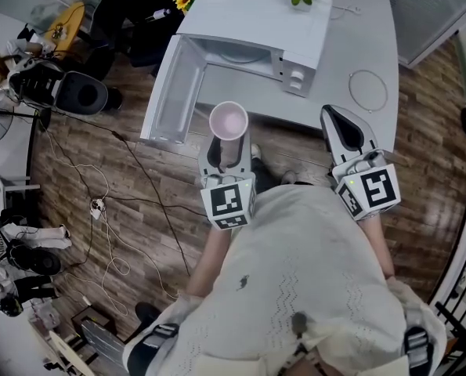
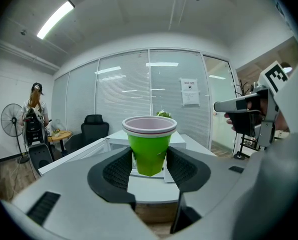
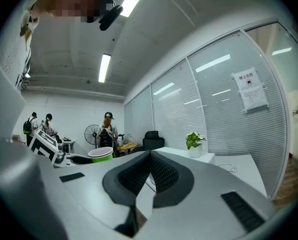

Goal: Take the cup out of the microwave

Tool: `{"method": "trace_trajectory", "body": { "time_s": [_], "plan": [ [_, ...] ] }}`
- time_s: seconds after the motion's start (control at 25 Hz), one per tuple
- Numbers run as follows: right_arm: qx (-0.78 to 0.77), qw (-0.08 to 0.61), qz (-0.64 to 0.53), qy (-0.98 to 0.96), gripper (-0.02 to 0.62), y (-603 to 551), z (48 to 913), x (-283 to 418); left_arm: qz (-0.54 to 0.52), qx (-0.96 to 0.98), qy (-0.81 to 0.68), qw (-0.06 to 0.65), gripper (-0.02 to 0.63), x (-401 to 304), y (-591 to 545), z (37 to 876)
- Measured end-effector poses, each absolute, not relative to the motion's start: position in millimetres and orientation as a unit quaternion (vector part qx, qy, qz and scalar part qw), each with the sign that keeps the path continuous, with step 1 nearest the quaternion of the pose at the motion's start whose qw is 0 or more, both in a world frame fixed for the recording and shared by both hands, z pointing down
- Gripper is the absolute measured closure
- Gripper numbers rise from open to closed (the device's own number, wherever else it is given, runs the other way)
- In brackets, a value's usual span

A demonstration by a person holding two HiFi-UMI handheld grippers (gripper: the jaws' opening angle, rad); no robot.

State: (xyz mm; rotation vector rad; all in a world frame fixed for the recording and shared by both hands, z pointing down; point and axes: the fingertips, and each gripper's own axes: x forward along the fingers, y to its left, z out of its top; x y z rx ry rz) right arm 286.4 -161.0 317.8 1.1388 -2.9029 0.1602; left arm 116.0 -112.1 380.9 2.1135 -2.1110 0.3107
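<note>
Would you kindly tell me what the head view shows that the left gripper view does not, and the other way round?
Only the head view: the microwave's inside seen from above, and cables on the wooden floor. Only the left gripper view: the cup's green wall between the padded fingers, a person beside a standing fan, ceiling lights. Both: the cup held in the left gripper, with the right gripper alongside.

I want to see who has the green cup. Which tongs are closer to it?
Left. The left tongs grip the green cup, in front of the open microwave. The right tongs are shut and empty, off to its right.
</note>
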Motion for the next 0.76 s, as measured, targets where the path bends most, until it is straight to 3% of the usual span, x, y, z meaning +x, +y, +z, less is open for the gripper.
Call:
{"method": "trace_trajectory", "body": {
  "time_s": [0.76],
  "plan": [
    [0.363, 0.022, 0.056, -0.930, 0.588, -163.8, 328.8, 274.4, 0.113, 0.699, -0.703, 0.071, 0.370, 103.0, -111.8, 395.8]
  ]
}}
